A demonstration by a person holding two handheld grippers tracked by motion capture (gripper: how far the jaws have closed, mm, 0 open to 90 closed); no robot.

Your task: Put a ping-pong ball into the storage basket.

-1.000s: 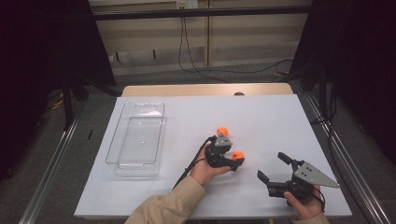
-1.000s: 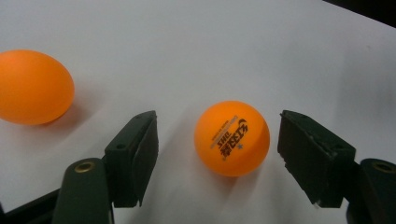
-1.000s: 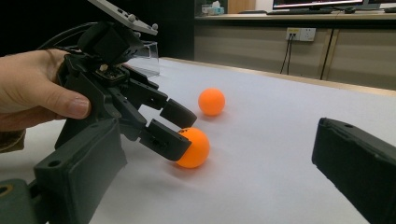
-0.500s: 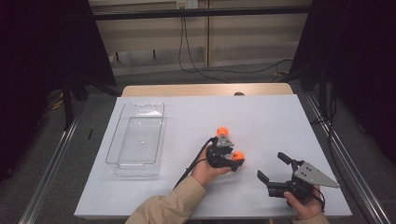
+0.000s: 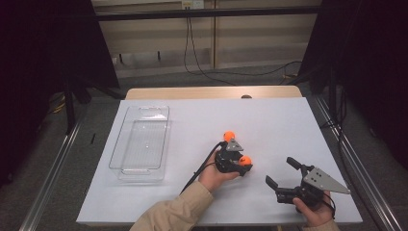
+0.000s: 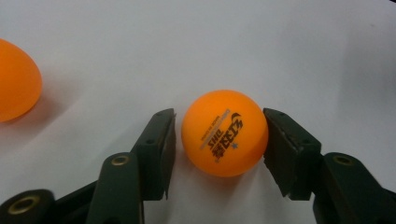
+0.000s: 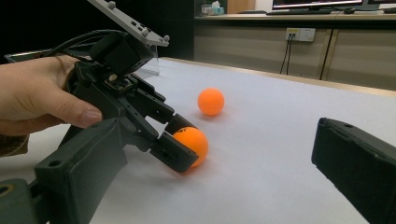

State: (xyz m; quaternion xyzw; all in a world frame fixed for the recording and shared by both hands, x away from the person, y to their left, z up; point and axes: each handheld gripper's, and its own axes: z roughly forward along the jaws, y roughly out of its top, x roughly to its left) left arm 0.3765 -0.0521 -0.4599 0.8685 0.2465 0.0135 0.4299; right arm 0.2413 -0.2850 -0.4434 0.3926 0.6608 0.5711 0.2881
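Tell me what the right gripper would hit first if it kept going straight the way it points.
Probably the left gripper, which sits across its line with an orange ball between its jaws. The right gripper points that way across bare table, though depth is hard to judge.

Orange ball (image 6: 224, 133) bears "DHS" with a star.

The left gripper (image 5: 239, 162) has eased a touch nearer the person since a second ago, its jaws now bracketing the near ball (image 6: 224, 133).
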